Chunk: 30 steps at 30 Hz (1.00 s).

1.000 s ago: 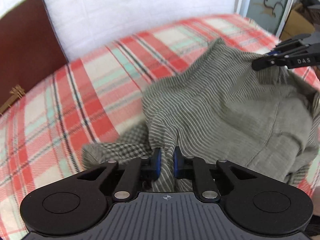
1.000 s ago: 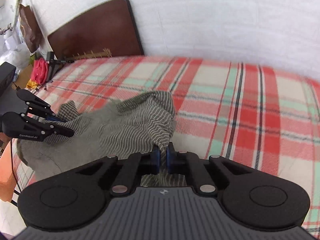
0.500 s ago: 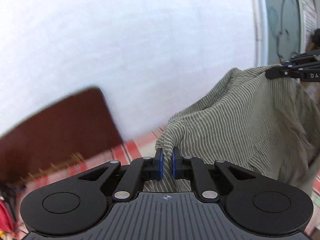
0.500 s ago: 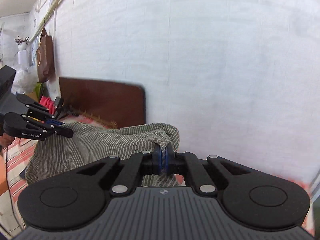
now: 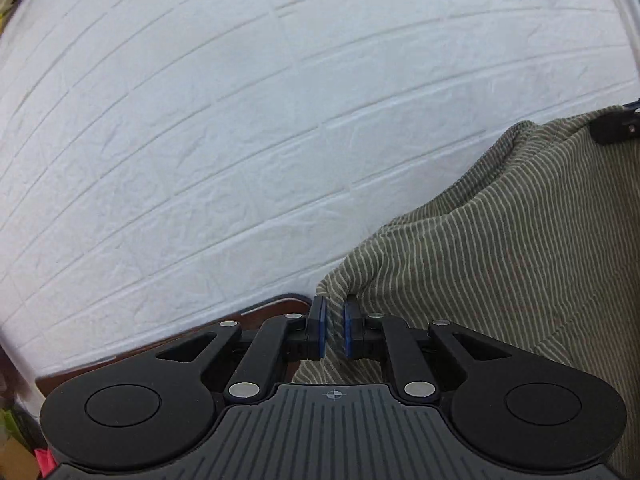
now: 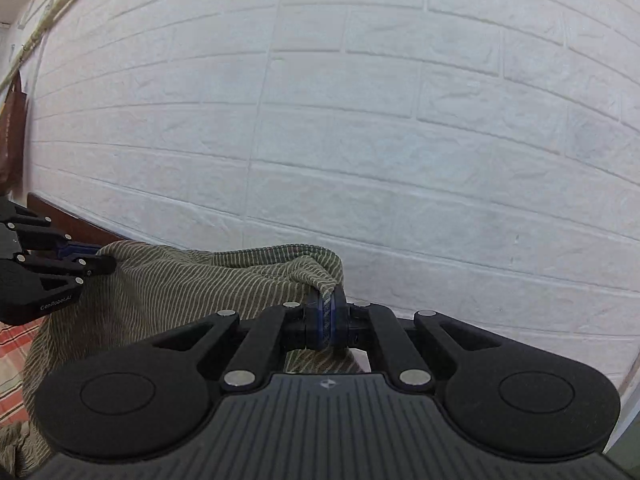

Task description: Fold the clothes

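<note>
Olive-green striped cloth garment [image 5: 500, 248] is held up clamped in left gripper [image 5: 334, 330] and right gripper [image 6: 329, 316], no fold made yet.

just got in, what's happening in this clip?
A person is folding clothes with a handheld tool in each hand. The left tool and the right tool are each clamped on an edge of a green striped garment, which hangs spread between them in front of a white brick wall. A bit of the plaid-covered surface shows below the cloth. No fold has been made yet; the cloth is held up in the air.
</note>
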Each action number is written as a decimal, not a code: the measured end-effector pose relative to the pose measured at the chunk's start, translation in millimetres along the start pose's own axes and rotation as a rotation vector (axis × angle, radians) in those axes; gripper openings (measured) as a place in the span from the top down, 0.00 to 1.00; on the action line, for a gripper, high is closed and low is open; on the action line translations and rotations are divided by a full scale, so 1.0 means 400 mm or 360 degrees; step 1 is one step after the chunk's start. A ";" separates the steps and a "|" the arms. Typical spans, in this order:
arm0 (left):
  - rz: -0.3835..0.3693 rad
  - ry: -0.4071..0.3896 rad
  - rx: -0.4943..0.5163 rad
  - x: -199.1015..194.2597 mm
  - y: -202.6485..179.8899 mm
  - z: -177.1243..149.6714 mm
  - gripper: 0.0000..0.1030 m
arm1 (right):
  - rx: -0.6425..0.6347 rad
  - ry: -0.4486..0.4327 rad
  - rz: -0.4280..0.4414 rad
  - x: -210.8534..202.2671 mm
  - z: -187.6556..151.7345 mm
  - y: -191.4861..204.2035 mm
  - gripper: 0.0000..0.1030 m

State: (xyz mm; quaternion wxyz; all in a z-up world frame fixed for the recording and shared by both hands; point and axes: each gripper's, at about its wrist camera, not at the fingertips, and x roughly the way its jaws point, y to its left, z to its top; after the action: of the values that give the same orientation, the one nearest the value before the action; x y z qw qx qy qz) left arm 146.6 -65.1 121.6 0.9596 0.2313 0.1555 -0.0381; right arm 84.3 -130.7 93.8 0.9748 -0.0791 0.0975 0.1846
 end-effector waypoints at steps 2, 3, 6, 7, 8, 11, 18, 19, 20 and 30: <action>0.0041 0.0024 0.0019 0.077 -0.018 -0.024 0.95 | -0.0009 0.0039 -0.0030 0.072 -0.041 0.004 0.96; 0.0053 0.0047 0.0021 0.124 -0.020 -0.046 0.95 | -0.0006 0.0067 -0.0039 0.111 -0.066 0.008 0.96; 0.0061 0.0129 0.0020 0.242 -0.055 -0.098 0.95 | 0.0033 0.0169 -0.0047 0.226 -0.152 0.006 0.96; 0.0058 0.0163 0.0027 0.279 -0.067 -0.119 0.95 | 0.0035 0.0209 -0.0054 0.263 -0.186 0.004 0.96; 0.0052 0.0205 0.0038 0.319 -0.081 -0.142 0.95 | 0.0031 0.0249 -0.0063 0.299 -0.219 0.004 0.96; 0.0040 0.0342 0.0065 0.421 -0.114 -0.226 0.90 | 0.0015 0.0399 -0.0104 0.409 -0.322 0.018 0.95; -0.0027 0.0601 0.0112 0.527 -0.139 -0.338 0.70 | 0.0034 0.0794 -0.0139 0.559 -0.476 0.026 0.78; -0.0041 0.0597 0.0100 0.518 -0.127 -0.340 0.62 | 0.0039 0.0765 -0.0143 0.545 -0.468 0.022 0.73; -0.0056 0.0592 0.0087 0.510 -0.115 -0.343 0.47 | 0.0044 0.0736 -0.0147 0.531 -0.460 0.018 0.59; -0.0138 0.0535 -0.0071 0.220 0.145 -0.404 0.33 | 0.0355 0.0448 0.0187 0.159 -0.341 -0.044 0.38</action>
State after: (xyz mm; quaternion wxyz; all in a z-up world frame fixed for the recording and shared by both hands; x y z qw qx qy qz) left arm 193.2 60.0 -17.7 0.9225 0.2060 0.3243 -0.0367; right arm 126.9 -151.1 -50.1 0.9418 0.0103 0.2571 0.2163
